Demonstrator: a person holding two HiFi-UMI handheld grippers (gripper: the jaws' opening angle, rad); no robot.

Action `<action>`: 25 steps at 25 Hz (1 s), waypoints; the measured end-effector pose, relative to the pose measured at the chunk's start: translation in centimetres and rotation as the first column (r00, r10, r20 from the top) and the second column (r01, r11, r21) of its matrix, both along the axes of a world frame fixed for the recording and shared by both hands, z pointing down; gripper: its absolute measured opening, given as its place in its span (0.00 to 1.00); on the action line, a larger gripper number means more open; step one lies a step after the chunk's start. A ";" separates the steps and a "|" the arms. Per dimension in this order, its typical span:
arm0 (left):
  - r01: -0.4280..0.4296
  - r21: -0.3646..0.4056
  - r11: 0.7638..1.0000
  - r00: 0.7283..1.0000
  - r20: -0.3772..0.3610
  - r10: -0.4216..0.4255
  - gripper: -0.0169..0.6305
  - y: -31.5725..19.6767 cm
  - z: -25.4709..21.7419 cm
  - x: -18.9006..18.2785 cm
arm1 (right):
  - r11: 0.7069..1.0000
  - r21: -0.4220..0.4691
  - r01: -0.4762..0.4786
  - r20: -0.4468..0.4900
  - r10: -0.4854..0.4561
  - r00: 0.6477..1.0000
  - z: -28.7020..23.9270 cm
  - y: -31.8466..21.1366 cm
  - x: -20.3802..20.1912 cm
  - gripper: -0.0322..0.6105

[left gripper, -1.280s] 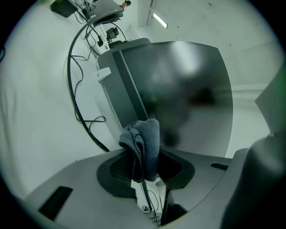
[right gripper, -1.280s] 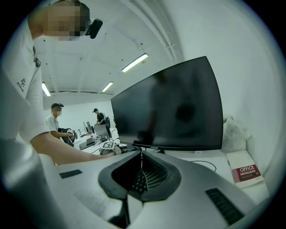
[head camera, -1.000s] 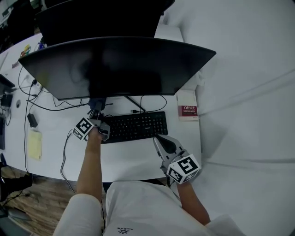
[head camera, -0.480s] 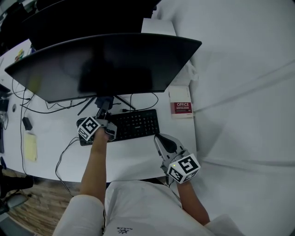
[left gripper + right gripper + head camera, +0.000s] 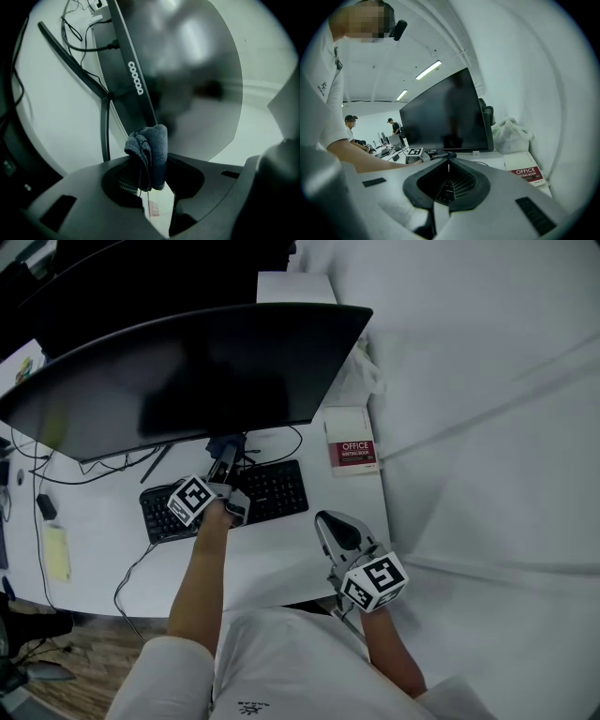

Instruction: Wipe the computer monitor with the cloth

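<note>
**Jaws: left clamped on the cloth, right pressed together and empty**

Your left gripper [image 5: 150, 174] has its jaws closed on one dark blue cloth [image 5: 151, 149]. The cloth stands up from between them in a bunched fold. Your right gripper [image 5: 448, 162] has its jaws pressed together with nothing between them.

Only the left gripper view shows the pinch. It also shows the cloth right at the lower bezel of the monitor [image 5: 187, 70], beside the maker's lettering [image 5: 135, 78]. You cannot tell from any view whether the cloth touches the bezel. The thin stand legs [image 5: 105, 123] run down behind it.

From the head view, your left gripper [image 5: 225, 457] reaches over the keyboard [image 5: 274, 489]. The cloth [image 5: 225, 442] shows there as a small dark lump under the monitor [image 5: 187, 371], whose wide curved screen is dark. Your right gripper [image 5: 325, 518] is well apart from it, over the near edge of the white desk [image 5: 272, 563].

The right gripper view looks across the desk at the monitor [image 5: 445, 117] from its right end. It shows a crumpled white plastic bag [image 5: 512, 133] against the wall. What the bag holds is not visible. The head view shows only a sliver of it.

You have one keyboard, one cloth and one monitor in reach. One book marked OFFICE [image 5: 349, 442] lies to the right of the keyboard. Loose cables [image 5: 94, 465] trail under the screen, and one yellow pad [image 5: 54, 552] lies far to the left. Two people [image 5: 349, 123] stand far back in the room, seen only in the right gripper view.
</note>
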State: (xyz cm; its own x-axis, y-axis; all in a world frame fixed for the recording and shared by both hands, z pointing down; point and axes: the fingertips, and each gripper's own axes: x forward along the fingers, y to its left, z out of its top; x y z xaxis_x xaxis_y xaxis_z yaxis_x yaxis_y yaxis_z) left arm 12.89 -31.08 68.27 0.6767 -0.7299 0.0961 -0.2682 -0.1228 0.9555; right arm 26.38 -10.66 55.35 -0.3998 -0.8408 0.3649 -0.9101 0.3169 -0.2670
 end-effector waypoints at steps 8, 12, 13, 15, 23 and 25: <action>-0.089 -0.005 0.996 0.996 -0.015 0.089 0.22 0.7 -0.2 6.0 | 0.999 -0.008 -0.048 0.008 0.048 0.999 0.4 0.3 2.3 0.08; -0.118 -0.017 0.993 0.993 -0.024 0.117 0.22 1.1 -0.3 8.4 | 0.997 -0.010 -0.071 0.008 0.071 0.997 0.5 0.6 3.4 0.08; -0.125 -0.019 0.992 0.992 -0.027 0.124 0.22 1.3 -0.3 9.0 | 0.997 -0.011 -0.075 0.008 0.075 0.997 0.6 0.7 3.6 0.08; -0.141 -0.022 0.990 0.990 -0.030 0.141 0.22 1.5 -0.2 10.2 | 0.997 -0.011 -0.080 0.010 0.080 0.997 0.7 0.8 4.0 0.08; -0.258 -0.018 0.966 0.966 0.014 0.258 0.22 2.4 -0.3 15.5 | 0.992 -0.013 -0.123 0.013 0.124 0.992 1.0 1.2 5.3 0.08; -0.283 -0.024 0.959 0.959 0.017 0.284 0.22 2.6 -0.3 16.8 | 0.991 -0.012 -0.131 0.013 0.131 0.991 1.0 1.5 5.5 0.08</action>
State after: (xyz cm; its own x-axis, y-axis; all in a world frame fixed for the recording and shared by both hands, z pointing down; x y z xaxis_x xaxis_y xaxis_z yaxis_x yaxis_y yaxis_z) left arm 29.66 -28.48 67.94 0.8535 -0.5059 0.1251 -0.2443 -0.1763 0.9536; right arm 31.93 -9.20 56.34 -0.2918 -0.8821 0.3697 -0.9397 0.1923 -0.2827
